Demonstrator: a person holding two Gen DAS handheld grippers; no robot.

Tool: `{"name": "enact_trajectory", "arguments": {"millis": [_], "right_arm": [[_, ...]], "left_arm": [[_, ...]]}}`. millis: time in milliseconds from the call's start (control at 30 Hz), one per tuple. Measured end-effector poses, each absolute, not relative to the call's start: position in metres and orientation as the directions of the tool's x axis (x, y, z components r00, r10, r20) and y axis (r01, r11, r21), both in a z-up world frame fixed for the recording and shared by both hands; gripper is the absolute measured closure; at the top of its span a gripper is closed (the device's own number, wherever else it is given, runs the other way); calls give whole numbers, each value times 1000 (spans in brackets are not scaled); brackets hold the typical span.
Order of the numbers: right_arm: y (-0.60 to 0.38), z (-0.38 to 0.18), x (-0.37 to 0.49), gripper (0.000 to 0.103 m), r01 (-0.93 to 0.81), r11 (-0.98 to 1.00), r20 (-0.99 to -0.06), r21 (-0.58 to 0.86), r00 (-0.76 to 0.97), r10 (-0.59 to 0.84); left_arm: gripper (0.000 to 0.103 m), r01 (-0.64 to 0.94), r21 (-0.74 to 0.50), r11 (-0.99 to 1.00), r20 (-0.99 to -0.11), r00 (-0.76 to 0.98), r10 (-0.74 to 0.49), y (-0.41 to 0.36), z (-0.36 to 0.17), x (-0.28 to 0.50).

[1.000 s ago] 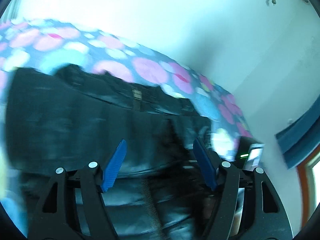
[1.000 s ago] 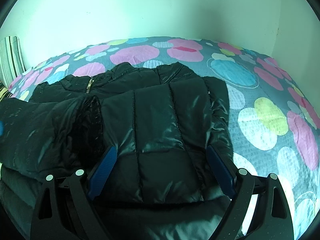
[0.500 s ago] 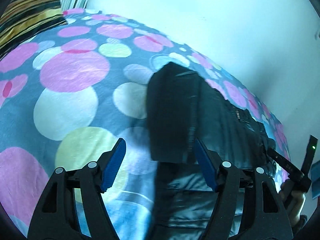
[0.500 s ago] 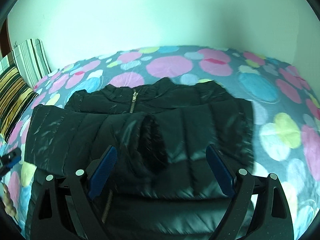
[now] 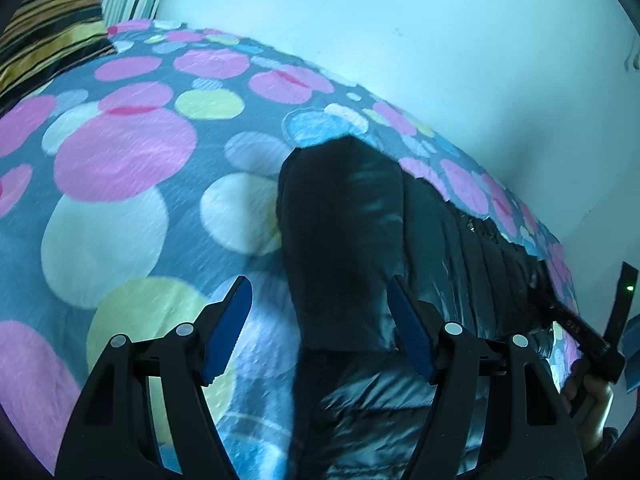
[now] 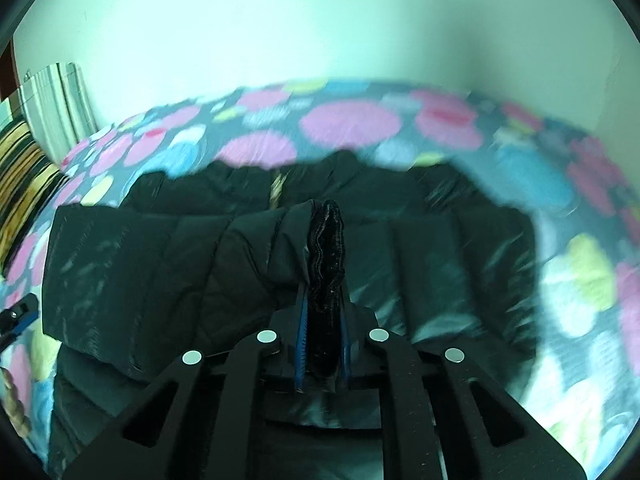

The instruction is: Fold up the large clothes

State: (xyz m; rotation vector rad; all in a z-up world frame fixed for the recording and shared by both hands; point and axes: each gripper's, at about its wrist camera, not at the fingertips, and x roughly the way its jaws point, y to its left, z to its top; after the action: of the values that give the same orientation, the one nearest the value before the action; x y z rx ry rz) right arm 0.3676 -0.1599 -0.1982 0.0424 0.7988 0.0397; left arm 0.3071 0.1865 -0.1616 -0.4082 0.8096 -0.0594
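A black puffer jacket (image 6: 168, 256) is lying spread across a bed covered with a bedspread (image 5: 120, 152) printed in large pink, blue, yellow and white circles on grey. The jacket's zip and collar are pointing toward the pale wall (image 6: 320, 20) at the far side of the bed. In the right wrist view, the right gripper (image 6: 323, 332) is pinching a dark knitted sleeve cuff (image 6: 326, 240) between its blue pads, its jaws drawn almost together, and the cuff is standing up above the jacket's body with the sleeve fabric trailing off to the left. In the left wrist view, the left gripper (image 5: 320, 328) is hanging with its blue fingers (image 5: 230, 328) well apart and gripping nothing; a folded flap of the jacket is lying between and beyond them, nearer the right finger, over the bedspread. At the right edge of that view a hand (image 5: 592, 404) is holding the handle of the other gripper. Striped pillows (image 5: 52, 28) are lying at the far left end of the bed, against the wall.
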Motion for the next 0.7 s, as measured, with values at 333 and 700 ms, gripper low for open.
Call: {"name": "enact_trajectory", "arguments": {"millis": [333,700], "right_arm": [[-231,-185,357,91,152,988,-690,-42,711,-138],[-255,-249,375,91,145,989,-805,18,589,-72]], "left_arm": [[33,-54,-283,958,-739,649,-182,140,-170,358],[31,-63,-202,977,-821,556,-134,127,-209,385]]}}
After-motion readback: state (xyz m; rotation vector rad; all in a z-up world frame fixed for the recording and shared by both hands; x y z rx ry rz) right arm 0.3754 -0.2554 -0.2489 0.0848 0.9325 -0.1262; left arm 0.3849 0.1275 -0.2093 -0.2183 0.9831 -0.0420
